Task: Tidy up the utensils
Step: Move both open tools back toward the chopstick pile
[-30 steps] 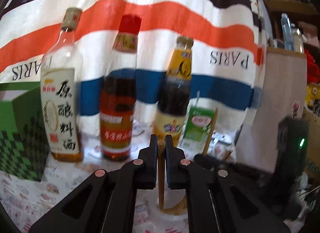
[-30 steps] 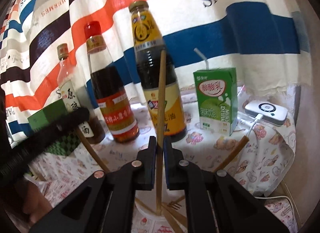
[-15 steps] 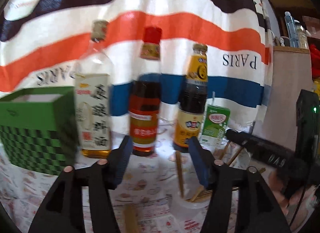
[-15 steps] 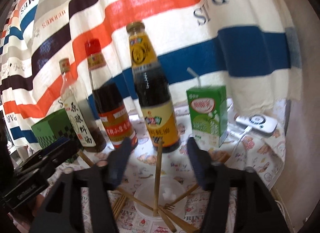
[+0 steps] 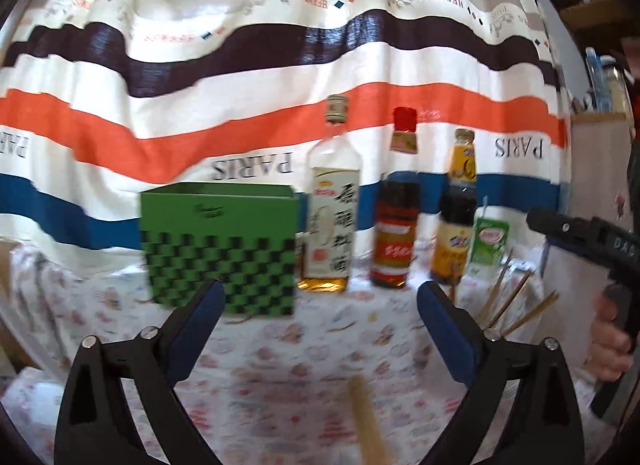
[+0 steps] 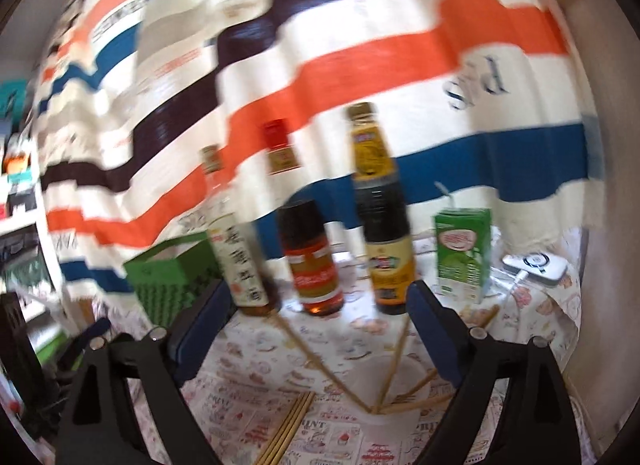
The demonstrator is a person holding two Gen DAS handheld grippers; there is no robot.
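Note:
Several wooden chopsticks [image 6: 394,361] stand fanned out in a clear cup [image 6: 400,413] low in the right wrist view; they also show at the right of the left wrist view [image 5: 508,301]. More chopsticks [image 6: 290,425] lie flat on the printed tablecloth beside the cup. One blurred chopstick [image 5: 366,421] lies below the left gripper. My left gripper [image 5: 320,313] is open and empty above the table. My right gripper [image 6: 316,317] is open and empty, above and just behind the cup.
Three sauce bottles [image 5: 394,209] stand in a row before a striped curtain, with a green checked box [image 5: 220,249] to their left and a green drink carton [image 6: 462,253] to their right. A white device [image 6: 534,265] with a cable lies at the far right.
Both grippers opened and let go of the chopsticks they held, which now stand in the cup. Both then drew back and up; the left one swung left.

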